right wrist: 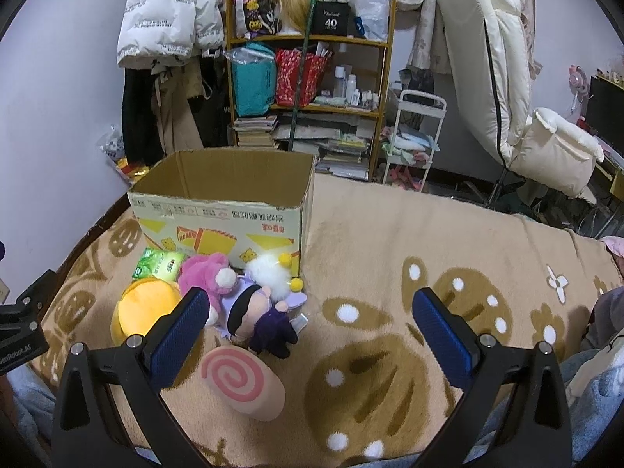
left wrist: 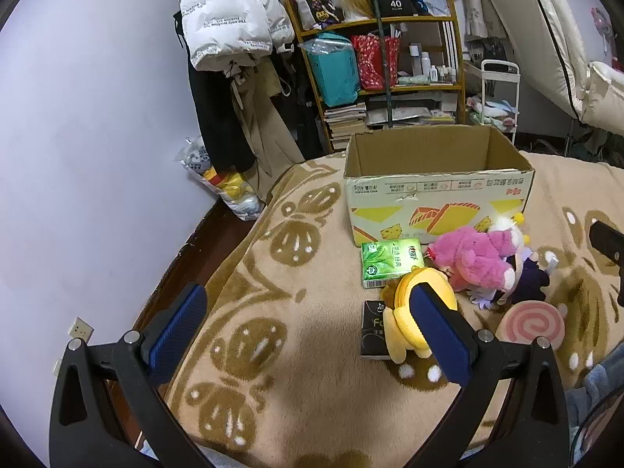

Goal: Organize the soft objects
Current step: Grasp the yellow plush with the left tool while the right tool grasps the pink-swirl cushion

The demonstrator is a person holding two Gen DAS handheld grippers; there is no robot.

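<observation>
Progress: nothing visibly packed — the visible part of the cardboard box (right wrist: pixel 222 210) interior shows only bare corrugated walls.
Left gripper (left wrist: pixel 308 323): spread, holding nothing.
Soft objects: in front of the box — glossy green tissue pack (right wrist: pixel 158 264), rounded yellow plush (right wrist: pixel 144 308), fluffy pink plush (right wrist: pixel 206 277), purple doll (right wrist: pixel 261 319), spiral-roll cushion (right wrist: pixel 241 384).
Right gripper (right wrist: pixel 312 325): spread, empty.

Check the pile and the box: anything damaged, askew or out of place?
The cardboard box has a ragged, torn top rim and its print reads upside down. The plush toys lie jumbled against its front, none visibly inside. The green tissue pack lies among them.
</observation>
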